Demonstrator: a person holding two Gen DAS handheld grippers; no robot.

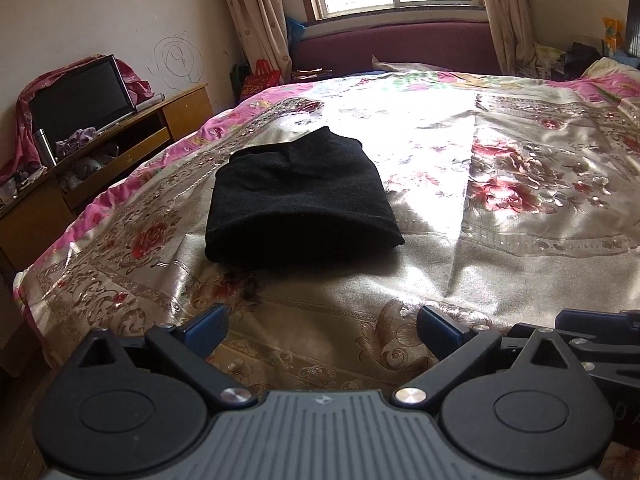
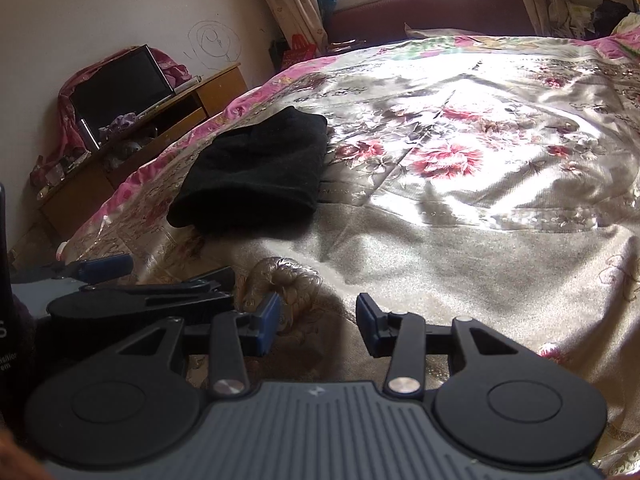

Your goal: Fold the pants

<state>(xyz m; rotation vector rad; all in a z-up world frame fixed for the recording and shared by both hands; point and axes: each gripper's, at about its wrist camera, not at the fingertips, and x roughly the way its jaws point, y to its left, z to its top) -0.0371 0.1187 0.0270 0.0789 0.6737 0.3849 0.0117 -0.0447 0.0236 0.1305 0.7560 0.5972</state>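
Black pants [image 1: 300,204] folded compact at frame centre on bed [image 1: 500,200]; left gripper [image 1: 322,326] and right gripper [image 2: 318,320] jaws wide, empty; task looks done.

Counted on the bedspread [image 1: 500,208]: one folded black pants bundle [image 1: 298,200]. Beside the bedspread: one TV [image 1: 80,96], one wooden cabinet [image 1: 120,152], two curtains [image 1: 256,12].

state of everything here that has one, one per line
pants: folded into a compact bundle, lying on the bedspread, untouched
left gripper: open, empty
right gripper: open, empty
tv: screen dark
curtains: drawn apart
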